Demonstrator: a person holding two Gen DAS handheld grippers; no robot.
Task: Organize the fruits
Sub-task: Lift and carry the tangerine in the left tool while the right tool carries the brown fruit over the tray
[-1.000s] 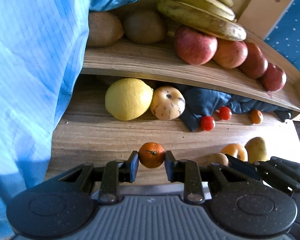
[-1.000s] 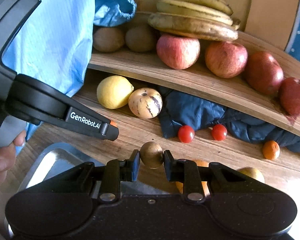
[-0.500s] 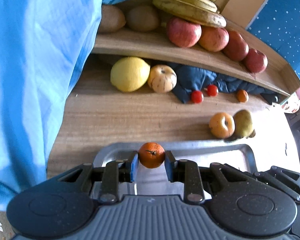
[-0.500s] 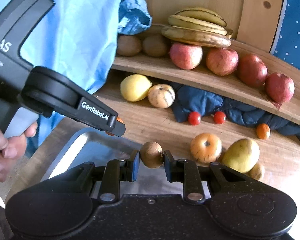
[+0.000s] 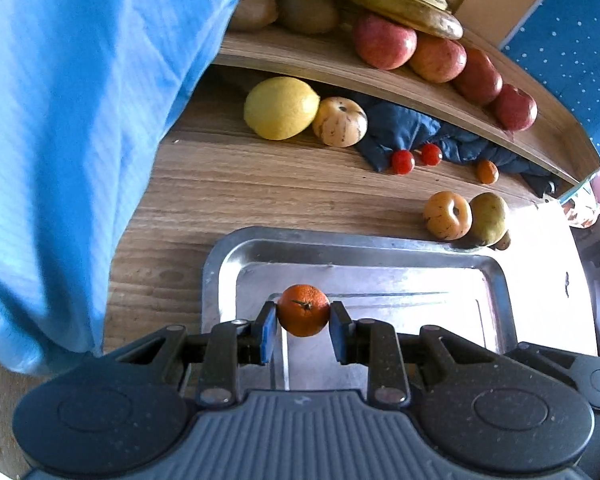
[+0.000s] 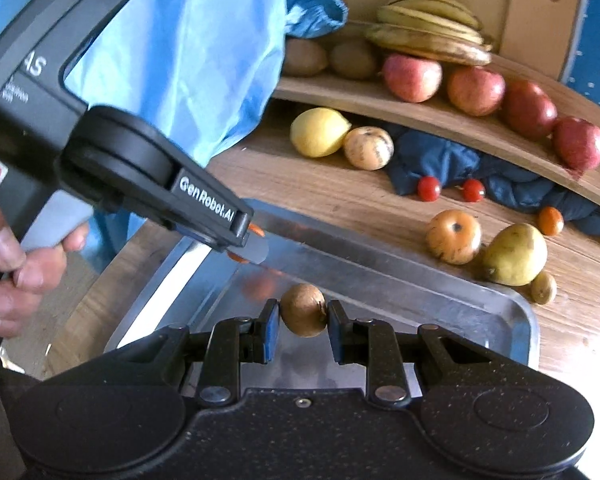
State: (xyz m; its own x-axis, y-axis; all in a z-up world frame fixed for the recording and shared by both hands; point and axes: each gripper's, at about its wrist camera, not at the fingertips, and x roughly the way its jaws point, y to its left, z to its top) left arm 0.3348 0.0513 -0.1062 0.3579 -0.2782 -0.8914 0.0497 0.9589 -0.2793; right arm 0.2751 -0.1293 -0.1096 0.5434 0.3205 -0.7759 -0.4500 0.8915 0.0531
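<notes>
Two grippers above the tray [image 5: 220,264] hold fruit, one perhaps a longan [image 6: 303,315].

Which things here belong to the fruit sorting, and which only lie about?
Part of the job:
- small orange, held in the left gripper
- small brown fruit, held in the right gripper
- metal tray
- loose fruits: lemon, pear, cherry tomatoes

Just lying about:
- dark blue cloth
- light blue garment

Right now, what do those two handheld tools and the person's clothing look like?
Both tools are black speckled plastic with blue finger pads and round pivot housings. The left one carries white "GenRobot.AI" lettering and a grey handle. The person wears a light-blue garment.
</notes>
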